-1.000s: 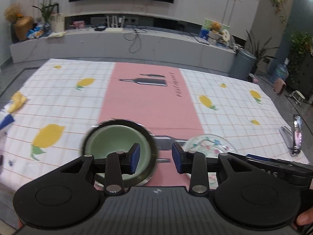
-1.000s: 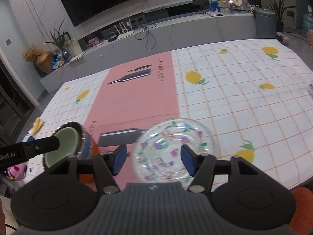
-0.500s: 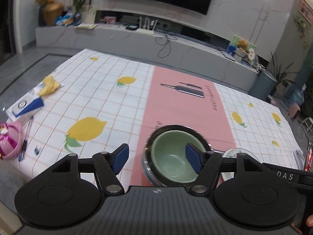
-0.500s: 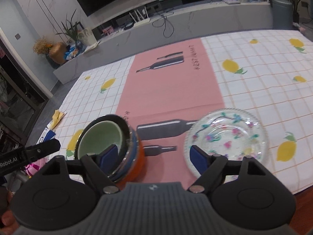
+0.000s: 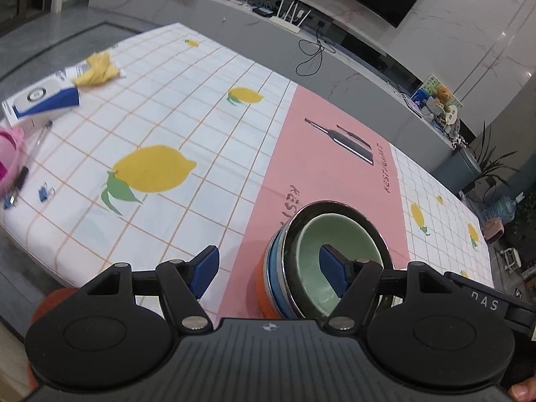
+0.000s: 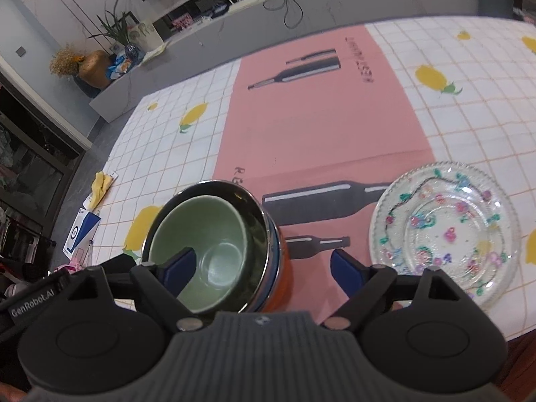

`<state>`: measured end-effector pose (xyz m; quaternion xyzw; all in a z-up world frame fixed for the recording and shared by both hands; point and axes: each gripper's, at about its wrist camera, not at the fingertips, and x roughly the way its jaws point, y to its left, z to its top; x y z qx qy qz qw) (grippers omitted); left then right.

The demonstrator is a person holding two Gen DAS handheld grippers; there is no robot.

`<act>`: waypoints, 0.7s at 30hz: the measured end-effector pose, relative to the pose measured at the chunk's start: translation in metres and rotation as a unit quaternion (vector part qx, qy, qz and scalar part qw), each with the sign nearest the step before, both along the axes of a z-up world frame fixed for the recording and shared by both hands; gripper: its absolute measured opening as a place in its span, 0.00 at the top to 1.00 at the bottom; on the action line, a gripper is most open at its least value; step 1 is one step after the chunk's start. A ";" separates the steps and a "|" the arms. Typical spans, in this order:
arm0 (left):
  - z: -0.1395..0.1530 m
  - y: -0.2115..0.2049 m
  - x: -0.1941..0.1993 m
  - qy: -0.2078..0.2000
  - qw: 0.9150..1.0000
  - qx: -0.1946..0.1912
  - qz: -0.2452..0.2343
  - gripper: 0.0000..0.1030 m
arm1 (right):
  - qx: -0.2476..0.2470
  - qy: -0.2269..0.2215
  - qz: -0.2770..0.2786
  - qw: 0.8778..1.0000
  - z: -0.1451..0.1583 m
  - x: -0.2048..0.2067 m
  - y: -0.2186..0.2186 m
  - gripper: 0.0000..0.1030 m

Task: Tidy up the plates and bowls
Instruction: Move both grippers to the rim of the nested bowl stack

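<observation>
Since the frame a second earlier, my left hand-held gripper (image 5: 269, 273) had let go of the green bowl (image 5: 320, 263): its jaws had just been opening and now stood wide, holding nothing. Its right pad (image 5: 331, 273) hung over the bowl's hollow while the other sat out over the tablecloth (image 5: 160, 127). The view had also swung left, bringing a blue-and-white box (image 5: 40, 100) and a crumpled yellow cloth (image 5: 97, 70) into sight at the worktop's far edge.

My right hand-held gripper (image 6: 263, 269) had likewise been opening and gripped nothing; it had shifted from over the glass plate (image 6: 445, 231) to straddle the stack's right rim.

The green bowl, smooth and glazed, sat nested in a shiny metal bowl (image 6: 258, 214), itself stacked on a blue (image 6: 276, 251) and an orange (image 6: 286, 261) bowl, all resting on the pink panel near the front edge. The glass plate, clear and ribbed with painted flowers, lay flat just to the right of the stack, apart from it.
</observation>
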<state>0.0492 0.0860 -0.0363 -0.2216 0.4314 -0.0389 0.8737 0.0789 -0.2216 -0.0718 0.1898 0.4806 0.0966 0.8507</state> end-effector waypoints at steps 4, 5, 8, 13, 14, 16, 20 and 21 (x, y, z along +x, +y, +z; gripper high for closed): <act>-0.011 0.003 0.007 0.013 1.000 -0.015 0.006 0.22 | 0.017 0.022 -0.005 1.000 -0.011 0.009 0.000 0.17; -0.014 0.004 0.009 0.017 1.000 -0.018 0.008 0.22 | 0.021 0.027 -0.005 0.999 -0.013 0.011 0.000 0.17; -0.021 0.004 0.013 0.026 0.999 -0.030 0.011 0.22 | 0.039 0.043 -0.006 0.998 -0.022 0.017 0.001 0.19; -0.033 -0.003 0.021 0.041 0.998 -0.042 0.000 0.22 | 0.038 0.057 -0.001 0.998 -0.033 0.025 0.005 0.22; -0.036 -0.005 0.023 0.043 0.998 -0.043 -0.004 0.22 | 0.042 0.060 0.000 0.997 -0.035 0.026 0.005 0.23; -0.041 -0.008 0.026 0.052 0.998 -0.044 -0.007 0.24 | 0.053 0.069 0.000 0.996 -0.041 0.028 0.003 0.26; -0.051 -0.009 0.031 0.070 0.996 -0.053 -0.009 0.29 | 0.066 0.083 -0.003 0.994 -0.049 0.033 0.000 0.28; -0.053 -0.009 0.032 0.074 0.996 -0.056 -0.009 0.30 | 0.069 0.086 -0.004 0.994 -0.050 0.034 -0.001 0.30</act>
